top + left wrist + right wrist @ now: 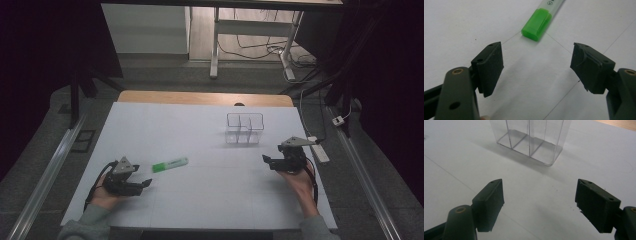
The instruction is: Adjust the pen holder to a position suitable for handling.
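The green highlighter (170, 164) lies flat on the table (210, 200), just ahead of the left tongs (146, 183), apparently lined up for pickup. Left tongs spread wide, gripping nothing. Right tongs (265, 159) likewise wide apart and empty, facing the clear divided box (244, 128).
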`<state>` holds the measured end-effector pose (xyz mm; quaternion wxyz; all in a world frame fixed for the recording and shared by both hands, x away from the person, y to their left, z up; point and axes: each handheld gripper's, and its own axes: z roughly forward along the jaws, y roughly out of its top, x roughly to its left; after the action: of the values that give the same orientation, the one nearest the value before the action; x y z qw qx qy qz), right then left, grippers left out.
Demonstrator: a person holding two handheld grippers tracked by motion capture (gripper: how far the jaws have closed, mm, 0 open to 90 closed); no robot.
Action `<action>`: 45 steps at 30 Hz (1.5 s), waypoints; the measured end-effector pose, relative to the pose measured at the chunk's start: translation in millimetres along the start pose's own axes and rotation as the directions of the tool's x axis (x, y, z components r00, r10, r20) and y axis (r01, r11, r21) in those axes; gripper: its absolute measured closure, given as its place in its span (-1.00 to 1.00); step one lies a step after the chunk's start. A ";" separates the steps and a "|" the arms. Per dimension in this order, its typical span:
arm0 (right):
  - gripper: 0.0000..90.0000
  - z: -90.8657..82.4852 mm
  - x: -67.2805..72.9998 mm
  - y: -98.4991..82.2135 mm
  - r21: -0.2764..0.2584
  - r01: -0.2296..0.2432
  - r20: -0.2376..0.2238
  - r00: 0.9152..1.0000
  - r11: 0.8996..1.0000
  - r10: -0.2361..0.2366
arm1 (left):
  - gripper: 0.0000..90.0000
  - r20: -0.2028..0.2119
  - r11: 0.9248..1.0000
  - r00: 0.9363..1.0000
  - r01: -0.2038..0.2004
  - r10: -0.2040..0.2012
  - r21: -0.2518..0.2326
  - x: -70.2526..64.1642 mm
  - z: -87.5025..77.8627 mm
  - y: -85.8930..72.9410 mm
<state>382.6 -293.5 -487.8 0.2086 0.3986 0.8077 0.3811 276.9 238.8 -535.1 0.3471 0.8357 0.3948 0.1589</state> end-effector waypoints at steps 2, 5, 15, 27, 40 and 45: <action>-0.48 2.3 -1.7 2.4 -0.001 0.001 0.006 1.000 1.000 -0.001 | -0.42 0.001 1.000 1.000 -0.004 0.004 0.001 0.0 -0.2 0.1; -0.48 6.1 -4.1 5.9 -0.003 -0.010 0.007 1.000 1.000 0.011 | -0.42 0.000 1.000 1.000 -0.002 0.002 -0.001 -0.3 -0.1 0.1; -0.41 20.8 -9.5 19.3 0.009 -0.016 0.039 0.999 1.000 0.016 | -0.42 0.004 1.000 1.000 -0.005 0.005 -0.003 -0.2 0.0 0.2; -0.27 35.6 -21.3 27.0 0.006 -0.047 0.052 0.998 0.999 0.046 | -0.42 0.001 1.000 1.000 -0.009 0.009 0.006 0.3 0.9 0.1; 0.32 46.8 -29.9 28.3 -0.010 -0.062 0.106 0.992 0.998 0.063 | -0.42 -0.006 1.000 1.000 -0.014 0.014 0.012 0.1 1.6 0.1; 0.70 54.2 -31.8 31.8 0.014 -0.056 0.106 0.993 0.998 0.054 | -0.42 -0.007 1.000 1.000 -0.016 0.016 0.015 -0.2 1.9 0.1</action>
<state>451.6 -282.2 -495.6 0.2368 0.4422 0.7874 0.3582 277.8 237.7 -536.4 0.3379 0.8409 0.3907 0.1616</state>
